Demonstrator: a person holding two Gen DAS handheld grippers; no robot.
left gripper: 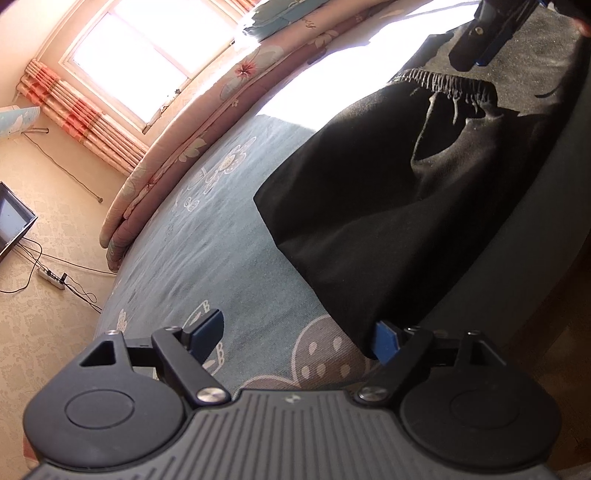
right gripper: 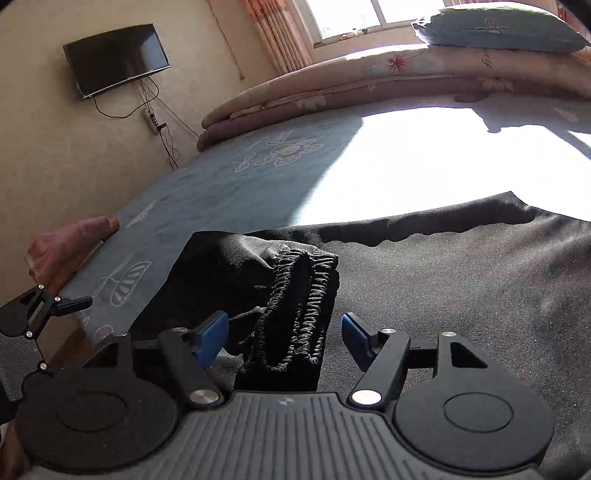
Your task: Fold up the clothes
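Observation:
A black garment point(left gripper: 388, 206) lies spread on the teal bedsheet point(left gripper: 207, 236), its gathered elastic waistband point(left gripper: 447, 83) at the far end. My left gripper point(left gripper: 299, 339) is open just above the sheet, its right blue pad touching the garment's near corner. In the right wrist view the same black garment point(right gripper: 461, 280) covers the bed's near side, and its bunched waistband point(right gripper: 299, 314) lies between the open fingers of my right gripper point(right gripper: 284, 336). The right gripper point(left gripper: 484, 37) also shows at the top right of the left wrist view; the left gripper point(right gripper: 48, 306) shows at the left edge.
A rolled floral quilt point(right gripper: 332, 92) with a pillow point(right gripper: 498, 29) runs along the bed's far side under a sunlit window point(left gripper: 133, 55). A wall-mounted TV point(right gripper: 116, 57) with cables and a power strip point(left gripper: 51, 278) are beyond the bed. Bright sun falls on the sheet point(right gripper: 424, 162).

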